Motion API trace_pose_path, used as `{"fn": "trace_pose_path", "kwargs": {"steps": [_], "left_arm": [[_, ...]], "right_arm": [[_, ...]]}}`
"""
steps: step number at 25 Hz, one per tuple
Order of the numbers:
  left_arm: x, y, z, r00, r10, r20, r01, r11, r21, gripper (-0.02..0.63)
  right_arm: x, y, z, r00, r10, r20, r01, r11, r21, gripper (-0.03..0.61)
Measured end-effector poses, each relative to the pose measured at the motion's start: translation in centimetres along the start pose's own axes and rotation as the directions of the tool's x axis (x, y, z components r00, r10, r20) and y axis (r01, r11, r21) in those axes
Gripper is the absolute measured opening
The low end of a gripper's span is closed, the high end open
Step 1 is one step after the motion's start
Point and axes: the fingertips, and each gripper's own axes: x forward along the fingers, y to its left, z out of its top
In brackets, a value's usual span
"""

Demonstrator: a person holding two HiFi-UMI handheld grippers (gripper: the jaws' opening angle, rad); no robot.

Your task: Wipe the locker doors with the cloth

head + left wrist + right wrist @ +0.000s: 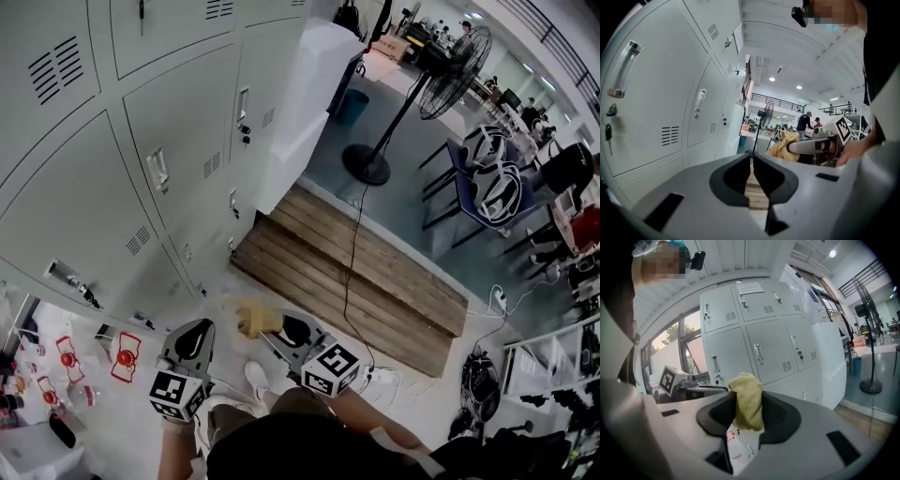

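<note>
Grey metal locker doors (141, 159) fill the upper left of the head view and stand ahead in the right gripper view (759, 348). A yellow cloth (256, 320) is pinched in my right gripper (274, 327), low and a little away from the bottom lockers. In the right gripper view the cloth (748, 401) sticks up between the jaws of the right gripper (749, 397). My left gripper (194, 330) hangs beside it, shut and empty; its jaws meet at the tips (751, 156). The left gripper view shows the lockers (670, 103) close on its left and the cloth (783, 144) to the right.
A wooden pallet (366, 277) lies on the floor right of the lockers, with a black cable (349, 262) across it. A standing fan (370, 161) and a white cabinet (309, 103) stand beyond. Red-and-white items (122, 356) lie on the floor at the left.
</note>
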Motion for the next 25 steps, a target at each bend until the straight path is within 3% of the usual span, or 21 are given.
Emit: {"fn": "trace_pose_path", "kwargs": {"steps": [10, 25], "left_arm": [[-0.4, -1.7, 2.2, 1.0, -0.011, 0.02, 0.011, 1.0, 0.025, 0.009], [0.2, -4.1, 2.3, 0.999, -0.029, 0.019, 0.028, 0.998, 0.056, 0.009]], "right_arm": [[-2.9, -0.4, 0.8, 1.0, -0.025, 0.007, 0.025, 1.0, -0.014, 0.143], [-4.9, -1.2, 1.1, 0.999, -0.036, 0.022, 0.036, 0.999, -0.005, 0.142]]}}
